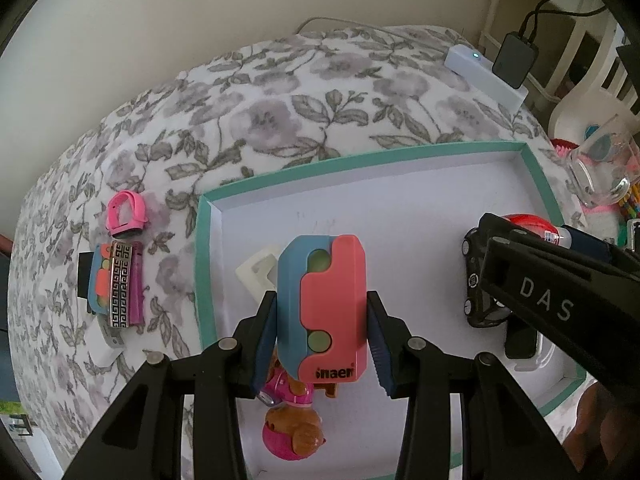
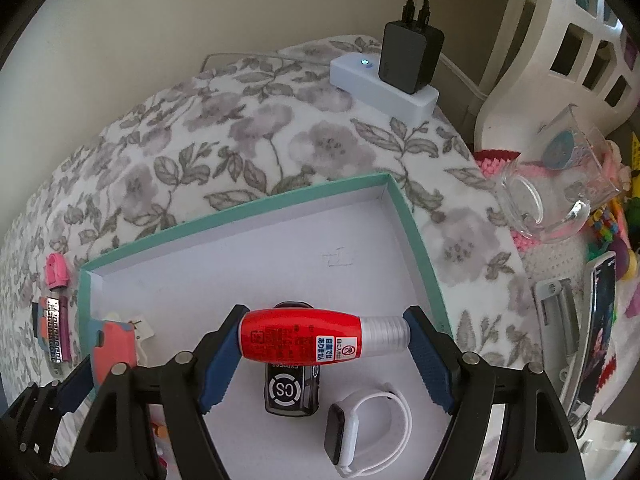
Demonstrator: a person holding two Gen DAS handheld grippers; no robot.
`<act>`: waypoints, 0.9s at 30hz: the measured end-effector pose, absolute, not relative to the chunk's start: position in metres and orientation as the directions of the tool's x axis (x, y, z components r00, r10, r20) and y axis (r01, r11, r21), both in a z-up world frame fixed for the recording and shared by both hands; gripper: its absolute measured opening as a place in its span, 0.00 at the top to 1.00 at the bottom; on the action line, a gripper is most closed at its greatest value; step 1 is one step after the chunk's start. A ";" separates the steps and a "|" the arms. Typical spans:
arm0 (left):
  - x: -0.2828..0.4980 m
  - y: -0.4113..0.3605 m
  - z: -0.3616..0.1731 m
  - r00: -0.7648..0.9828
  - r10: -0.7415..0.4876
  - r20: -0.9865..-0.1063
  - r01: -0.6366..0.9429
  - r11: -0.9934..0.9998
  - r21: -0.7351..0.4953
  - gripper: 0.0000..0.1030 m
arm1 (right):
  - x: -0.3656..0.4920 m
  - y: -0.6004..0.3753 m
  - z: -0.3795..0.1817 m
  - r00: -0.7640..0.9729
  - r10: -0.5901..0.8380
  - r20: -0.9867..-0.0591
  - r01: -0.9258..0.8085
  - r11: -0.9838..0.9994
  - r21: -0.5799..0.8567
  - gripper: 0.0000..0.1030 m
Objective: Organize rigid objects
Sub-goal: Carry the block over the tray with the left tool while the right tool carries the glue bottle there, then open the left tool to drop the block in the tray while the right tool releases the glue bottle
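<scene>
My left gripper (image 1: 322, 328) is shut on a pink and blue block toy (image 1: 322, 312) above the teal-rimmed white tray (image 1: 204, 264). Under it in the tray lie a pink dog figure (image 1: 292, 424) and a white square piece (image 1: 258, 274). My right gripper (image 2: 322, 340) is shut on a red bottle (image 2: 300, 338), held crosswise by its ends above the tray (image 2: 416, 240). Below it lie a black toy car (image 2: 290, 390) and a white smartwatch (image 2: 360, 432). The right gripper also shows in the left wrist view (image 1: 540, 292), beside the black car (image 1: 476, 280).
On the floral cloth left of the tray lie a pink watch (image 1: 126, 214) and a stack with a patterned metal piece (image 1: 120, 290). A white power strip (image 2: 384, 84) with a black charger sits at the back. A glass mug (image 2: 552, 188), a phone (image 2: 600, 320) and colourful clutter lie at right.
</scene>
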State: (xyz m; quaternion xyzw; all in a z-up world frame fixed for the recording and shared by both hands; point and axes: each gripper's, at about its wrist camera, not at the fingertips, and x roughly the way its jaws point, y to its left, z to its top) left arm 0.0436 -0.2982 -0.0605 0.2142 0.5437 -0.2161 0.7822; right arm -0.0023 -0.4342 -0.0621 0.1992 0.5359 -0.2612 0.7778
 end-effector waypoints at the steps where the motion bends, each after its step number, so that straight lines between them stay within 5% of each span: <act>1: 0.044 -0.298 -0.061 0.315 -0.103 -0.944 0.571 0.815 0.101 0.57 | -0.002 -0.434 -0.062 0.288 -0.193 -0.938 0.618 0.786 0.028 0.22; 27: 0.054 -0.283 -0.036 0.328 -0.145 -0.933 0.533 0.844 0.056 0.48 | 0.000 -0.431 -0.029 0.328 -0.235 -0.915 0.604 0.797 0.012 0.17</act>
